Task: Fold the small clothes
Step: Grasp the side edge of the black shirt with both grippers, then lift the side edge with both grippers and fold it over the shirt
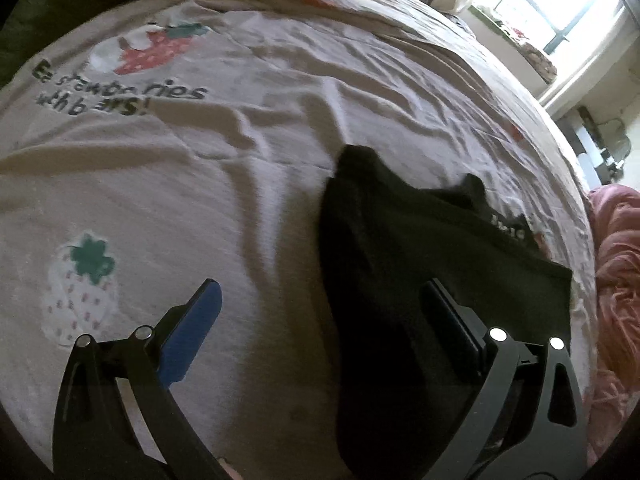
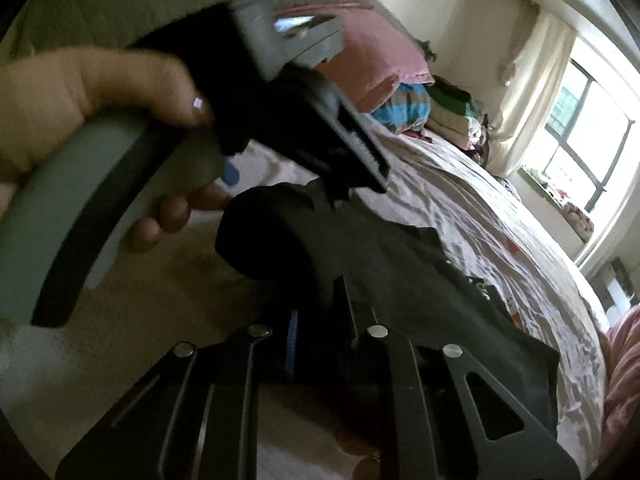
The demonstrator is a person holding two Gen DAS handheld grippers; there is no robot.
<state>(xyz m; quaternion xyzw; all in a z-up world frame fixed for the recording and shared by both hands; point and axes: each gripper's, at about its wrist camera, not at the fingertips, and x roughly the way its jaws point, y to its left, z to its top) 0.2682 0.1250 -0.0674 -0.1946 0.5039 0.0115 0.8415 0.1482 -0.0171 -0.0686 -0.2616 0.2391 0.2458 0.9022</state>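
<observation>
A small black garment [image 1: 400, 264] lies crumpled on the white strawberry-print bedsheet [image 1: 200, 184]. My left gripper [image 1: 320, 292] is open just above the sheet, its blue-padded finger [image 1: 196, 320] on bare sheet and its other finger over the garment. In the right wrist view my right gripper [image 2: 320, 304] is shut on a fold of the black garment [image 2: 400, 280], which drapes over its fingers. The person's hand and the left gripper's body [image 2: 280, 92] fill the upper left of that view.
A pink quilt [image 1: 616, 280] lies at the bed's right edge. A pink pillow [image 2: 372, 56] and stacked folded clothes [image 2: 440, 108] sit at the far end of the bed. A bright window [image 2: 588, 128] is beyond.
</observation>
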